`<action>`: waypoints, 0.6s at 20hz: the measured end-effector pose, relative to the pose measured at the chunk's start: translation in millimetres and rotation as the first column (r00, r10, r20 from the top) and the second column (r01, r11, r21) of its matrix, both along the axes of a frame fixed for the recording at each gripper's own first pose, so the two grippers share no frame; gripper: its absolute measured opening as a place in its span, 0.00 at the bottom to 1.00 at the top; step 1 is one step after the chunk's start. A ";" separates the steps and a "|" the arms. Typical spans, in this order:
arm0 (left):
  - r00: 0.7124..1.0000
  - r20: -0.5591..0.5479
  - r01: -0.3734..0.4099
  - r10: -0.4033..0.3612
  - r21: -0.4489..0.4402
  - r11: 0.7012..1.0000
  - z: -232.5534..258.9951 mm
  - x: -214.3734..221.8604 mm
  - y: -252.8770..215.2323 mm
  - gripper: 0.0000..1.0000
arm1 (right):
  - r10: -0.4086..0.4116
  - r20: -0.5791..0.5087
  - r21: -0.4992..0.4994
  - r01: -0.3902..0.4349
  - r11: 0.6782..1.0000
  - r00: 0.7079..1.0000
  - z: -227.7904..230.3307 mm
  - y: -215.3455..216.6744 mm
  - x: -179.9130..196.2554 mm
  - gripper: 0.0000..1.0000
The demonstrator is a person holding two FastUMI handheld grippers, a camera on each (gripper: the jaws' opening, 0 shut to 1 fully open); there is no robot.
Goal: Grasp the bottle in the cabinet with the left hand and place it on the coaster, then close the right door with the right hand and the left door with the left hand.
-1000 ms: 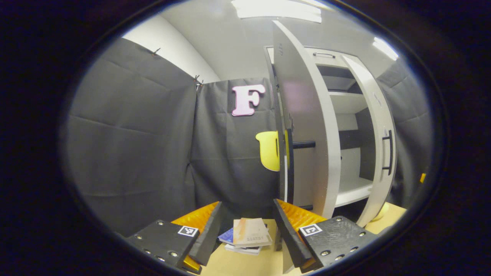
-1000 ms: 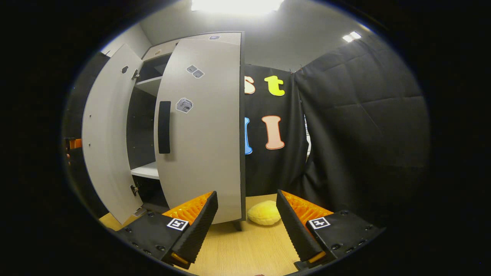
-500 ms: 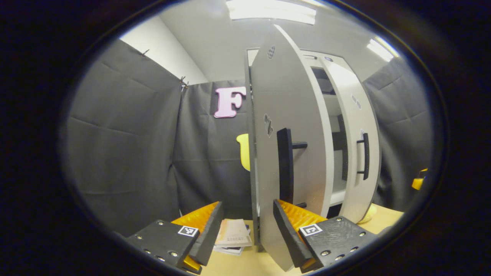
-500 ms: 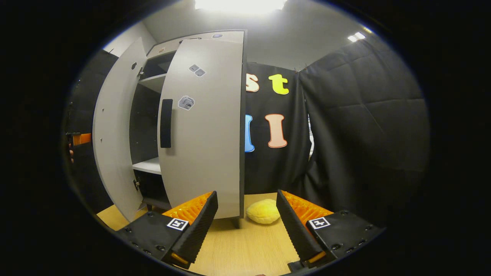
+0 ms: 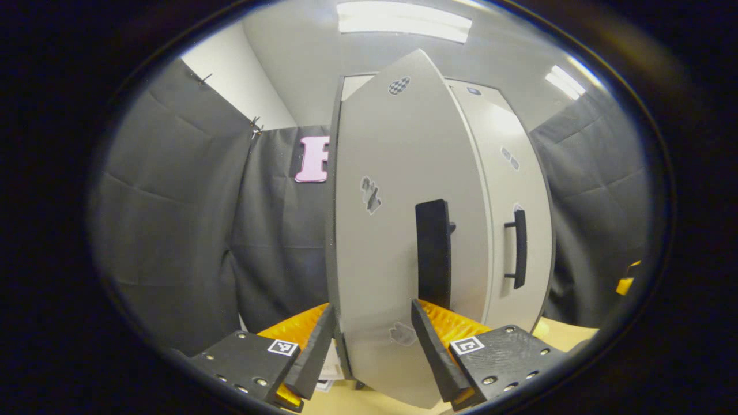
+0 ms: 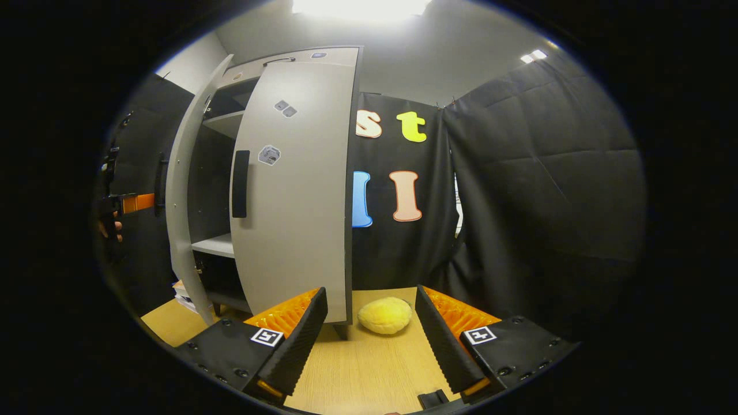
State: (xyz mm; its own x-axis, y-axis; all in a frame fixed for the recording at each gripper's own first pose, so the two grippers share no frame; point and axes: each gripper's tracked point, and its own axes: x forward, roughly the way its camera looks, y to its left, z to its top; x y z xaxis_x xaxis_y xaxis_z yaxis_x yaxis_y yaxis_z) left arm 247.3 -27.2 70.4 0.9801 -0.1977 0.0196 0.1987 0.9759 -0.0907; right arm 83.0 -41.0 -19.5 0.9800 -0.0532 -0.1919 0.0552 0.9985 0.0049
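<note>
Camera placement: two gripper-mounted fisheyes, both low above the table and aimed at the cabinet point(image 6: 288, 184).
Left gripper view: very close, facing the left door point(image 5: 398, 230) from outside. Right gripper view: farther back, facing the right door point(image 6: 300, 190) and wooden table point(image 6: 369, 369). Shared: both doors.

A pale wooden table point(image 6: 369, 369) carries everything. On it stands a grey cabinet point(image 6: 294, 190) on short dark legs, at about 10 o'clock in the right gripper view. Just beside its right foot, near 12 o'clock, lies a round yellow cushion point(image 6: 384, 315). At 9 o'clock a small stack of books point(image 6: 183, 293) lies by the cabinet's left side.
</note>
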 end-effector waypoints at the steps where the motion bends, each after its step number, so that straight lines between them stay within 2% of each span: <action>1: 1.000 0.003 0.013 -0.013 -0.011 1.000 1.2 4.4 -10.6 0.80 | -0.004 -0.002 0.001 0.004 1.000 1.000 -1.1 -2.2 -1.6 0.98; 3: 1.000 0.004 0.028 -0.028 -0.020 0.999 1.5 12.3 -28.9 0.80 | -0.008 -0.006 0.002 0.008 1.000 1.000 -3.4 -5.4 -6.3 0.98; 4: 1.000 0.011 0.028 -0.027 -0.019 0.999 1.4 15.2 -32.6 0.87 | -0.010 -0.006 0.002 0.010 1.000 1.000 -3.9 -6.6 -7.6 0.98; 6: 1.000 0.016 0.020 -0.020 -0.021 1.000 1.7 17.5 -38.3 0.87 | -0.008 -0.006 0.004 0.008 1.000 1.000 -4.5 -8.1 -10.0 0.98; 7: 1.000 0.018 0.019 -0.018 -0.023 1.000 2.4 18.1 -40.2 0.74 | -0.008 -0.007 0.006 0.008 1.000 1.000 -4.7 -9.4 -11.2 0.98; 9: 1.000 0.017 0.017 -0.017 -0.026 0.999 1.1 19.8 -41.1 0.87 | -0.007 -0.007 0.012 0.007 1.000 1.000 -4.6 -10.4 -13.5 0.98; 12: 1.000 0.021 0.021 -0.020 -0.034 0.999 3.2 18.8 -41.9 0.87 | 0.007 0.002 0.021 -0.008 1.000 1.000 -0.5 -8.5 -15.3 0.98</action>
State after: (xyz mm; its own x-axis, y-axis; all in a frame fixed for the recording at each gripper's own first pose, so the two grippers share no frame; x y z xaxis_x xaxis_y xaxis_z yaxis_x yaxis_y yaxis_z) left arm 266.1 -69.1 73.6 0.9751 -0.2166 0.0472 0.2208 0.9680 -0.1194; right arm 67.7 -49.5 -20.0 0.9808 -0.0418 -0.1906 0.0477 0.9985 0.0263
